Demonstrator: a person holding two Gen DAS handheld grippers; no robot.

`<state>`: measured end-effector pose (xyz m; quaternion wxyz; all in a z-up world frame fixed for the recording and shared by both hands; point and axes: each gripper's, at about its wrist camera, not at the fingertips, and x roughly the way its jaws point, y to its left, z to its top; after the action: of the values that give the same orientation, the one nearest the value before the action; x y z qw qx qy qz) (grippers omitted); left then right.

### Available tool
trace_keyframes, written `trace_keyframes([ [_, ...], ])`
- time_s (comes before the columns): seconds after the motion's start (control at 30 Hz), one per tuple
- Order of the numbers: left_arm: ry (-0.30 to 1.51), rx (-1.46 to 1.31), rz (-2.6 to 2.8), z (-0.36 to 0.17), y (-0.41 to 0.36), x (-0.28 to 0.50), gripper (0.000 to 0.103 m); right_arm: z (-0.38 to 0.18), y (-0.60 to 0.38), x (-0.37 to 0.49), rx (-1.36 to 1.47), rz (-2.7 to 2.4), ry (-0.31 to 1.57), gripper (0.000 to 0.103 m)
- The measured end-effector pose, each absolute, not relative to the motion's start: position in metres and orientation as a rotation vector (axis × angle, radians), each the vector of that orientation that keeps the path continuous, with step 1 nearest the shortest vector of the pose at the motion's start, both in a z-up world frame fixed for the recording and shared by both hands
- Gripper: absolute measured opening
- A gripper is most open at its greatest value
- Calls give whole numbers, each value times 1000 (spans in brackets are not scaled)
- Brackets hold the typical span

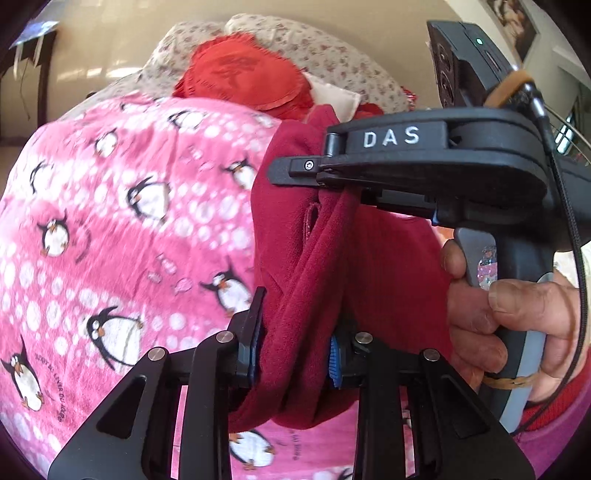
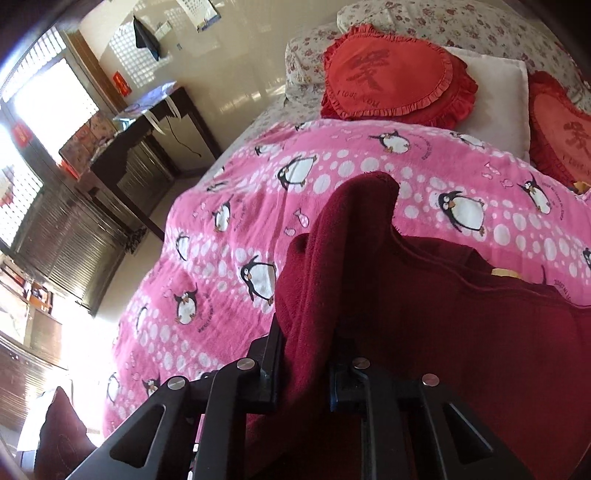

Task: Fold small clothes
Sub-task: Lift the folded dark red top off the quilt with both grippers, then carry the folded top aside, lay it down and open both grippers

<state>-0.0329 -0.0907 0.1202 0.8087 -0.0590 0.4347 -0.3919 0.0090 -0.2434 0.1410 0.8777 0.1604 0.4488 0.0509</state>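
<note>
Now both tongs clenched on maroon fleece garment point(image 1: 306, 280) | left tongs point(image 1: 295, 347) pinch one bunched edge, right tongs point(image 2: 306, 369) another | garment hangs above pink penguin blanket point(image 2: 258, 206), likely lifted so it falls straight for folding

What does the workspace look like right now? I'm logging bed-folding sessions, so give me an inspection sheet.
Surface: pink penguin blanket spread over the bed.
Job's things: dark red fleece garment, lifted and bunched.
Clutter: red heart cushions, white pillow, floral bedding.
Grippers: left gripper and right gripper both shut on the garment.
Cables: black cord on the right gripper's handle.
Surroundings: dark desk, bright window.
</note>
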Motion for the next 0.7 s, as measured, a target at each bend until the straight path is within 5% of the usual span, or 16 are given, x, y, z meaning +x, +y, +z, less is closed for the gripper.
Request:
trace_keyframes([
  [0.37, 884, 9, -1013, 175, -182, -80, 26, 183, -338, -66, 418, 29, 803, 16],
  [0.7, 929, 172, -1088, 153, -264, -126, 26, 157, -416, -128, 479, -111, 790, 16],
])
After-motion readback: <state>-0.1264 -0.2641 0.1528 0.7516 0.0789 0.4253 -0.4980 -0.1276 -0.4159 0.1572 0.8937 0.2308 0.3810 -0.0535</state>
